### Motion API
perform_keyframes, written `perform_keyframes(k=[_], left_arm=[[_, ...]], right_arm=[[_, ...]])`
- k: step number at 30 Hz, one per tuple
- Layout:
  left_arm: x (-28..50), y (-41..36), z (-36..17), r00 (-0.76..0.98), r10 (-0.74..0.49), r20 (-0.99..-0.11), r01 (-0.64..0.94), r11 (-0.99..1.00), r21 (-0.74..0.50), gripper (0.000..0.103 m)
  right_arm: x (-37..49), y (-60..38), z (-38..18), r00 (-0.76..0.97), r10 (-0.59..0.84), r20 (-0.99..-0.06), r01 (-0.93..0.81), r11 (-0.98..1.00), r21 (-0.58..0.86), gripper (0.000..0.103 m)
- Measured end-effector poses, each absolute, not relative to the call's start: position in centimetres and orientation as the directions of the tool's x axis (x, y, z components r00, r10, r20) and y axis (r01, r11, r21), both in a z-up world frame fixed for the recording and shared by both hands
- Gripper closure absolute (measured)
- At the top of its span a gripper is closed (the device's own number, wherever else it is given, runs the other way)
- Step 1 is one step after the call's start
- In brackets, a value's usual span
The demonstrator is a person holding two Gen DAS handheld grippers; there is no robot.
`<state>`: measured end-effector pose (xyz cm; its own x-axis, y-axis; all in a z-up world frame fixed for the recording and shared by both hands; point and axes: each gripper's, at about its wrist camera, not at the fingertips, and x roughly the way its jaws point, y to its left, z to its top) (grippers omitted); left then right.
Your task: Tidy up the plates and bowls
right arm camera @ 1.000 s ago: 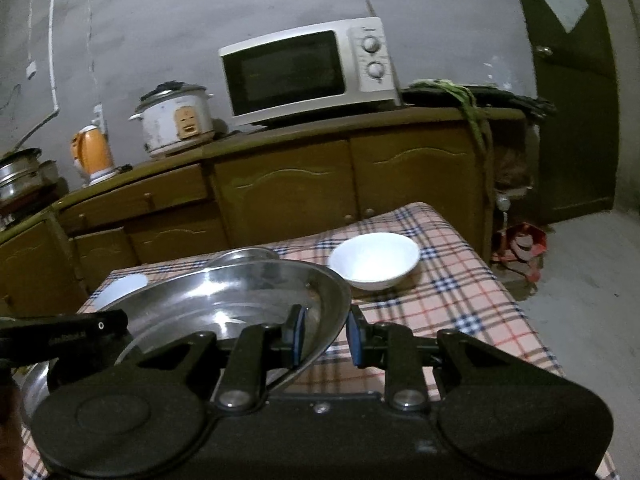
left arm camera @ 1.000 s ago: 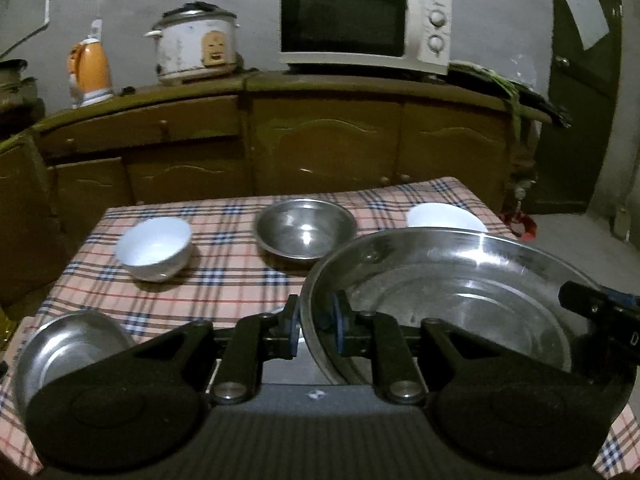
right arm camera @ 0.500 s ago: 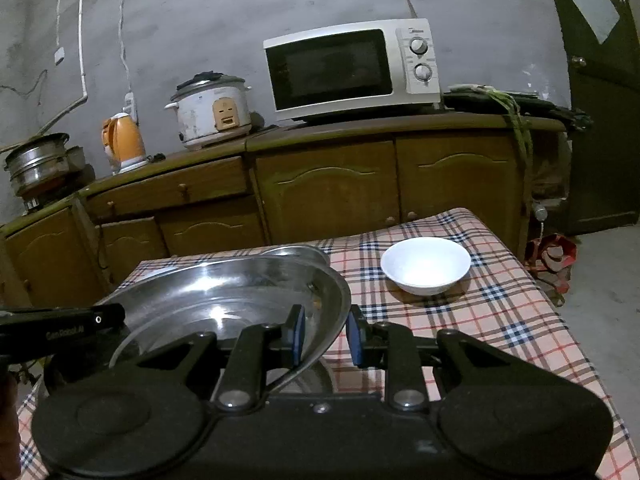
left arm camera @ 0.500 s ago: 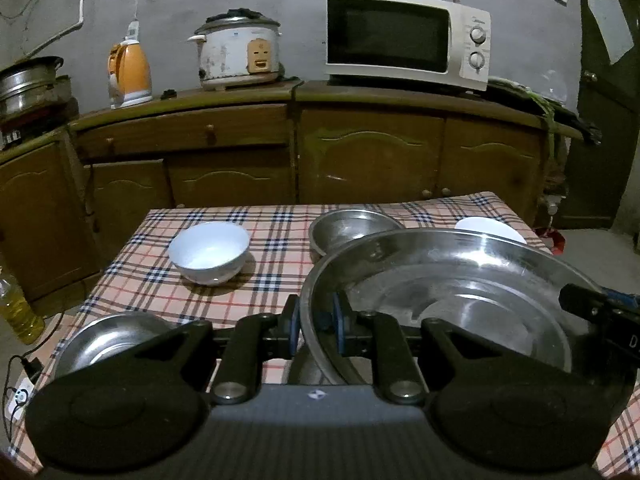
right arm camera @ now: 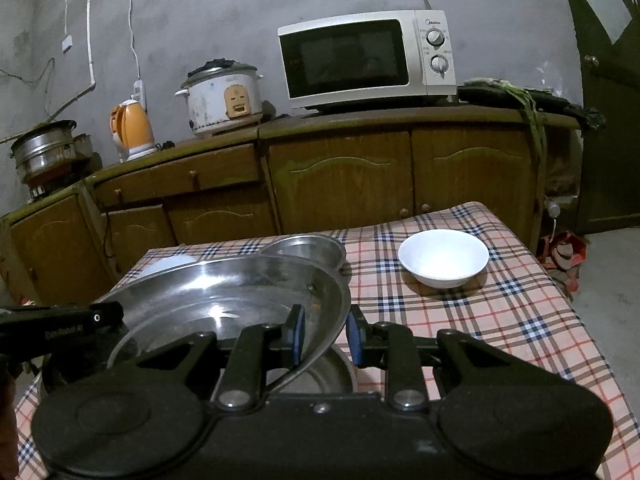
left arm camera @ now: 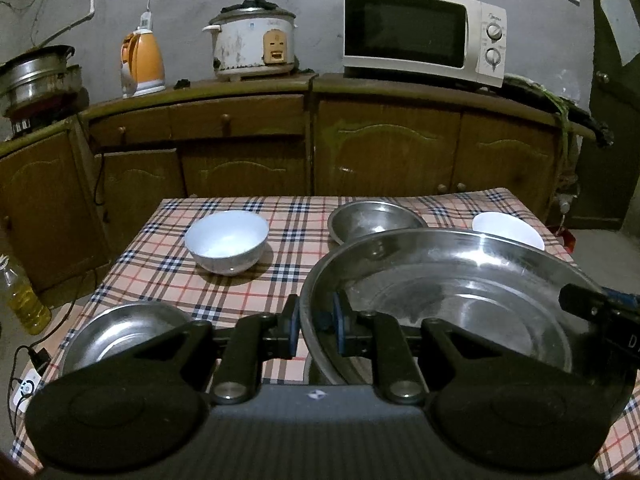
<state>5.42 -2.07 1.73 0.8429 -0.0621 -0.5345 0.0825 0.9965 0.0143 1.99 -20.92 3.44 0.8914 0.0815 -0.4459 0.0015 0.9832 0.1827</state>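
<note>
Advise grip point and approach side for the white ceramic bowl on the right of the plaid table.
Take the white ceramic bowl by its rim, one finger inside and one outside the near wall. It stands upright, mouth up, alone on bare checked tablecloth, so the thin rim is likely the only part narrow jaws can span. Come from the right front edge, probably with the right gripper once it releases the large steel basin.

Polished, mirror-bright metal basin [left arm camera: 460, 292]; glossy white ceramic-looking bowl [left arm camera: 226, 242]; woven checked cloth [left arm camera: 280, 276] over table; varnished wood cabinets [left arm camera: 384, 152]; rough grey plaster wall [right arm camera: 224, 8].
</note>
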Motion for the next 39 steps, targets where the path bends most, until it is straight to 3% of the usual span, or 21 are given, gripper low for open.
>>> perform_keyframes(k=[39], left_arm=[[7.5, -0.9, -1.9, 0.794, -0.054, -0.605, 0.079, 0.997, 0.015, 0.085]], right_arm=[[4.2, -19.9, -0.1, 0.849, 0.090, -0.520, 0.008, 0.983, 0.183, 0.073]])
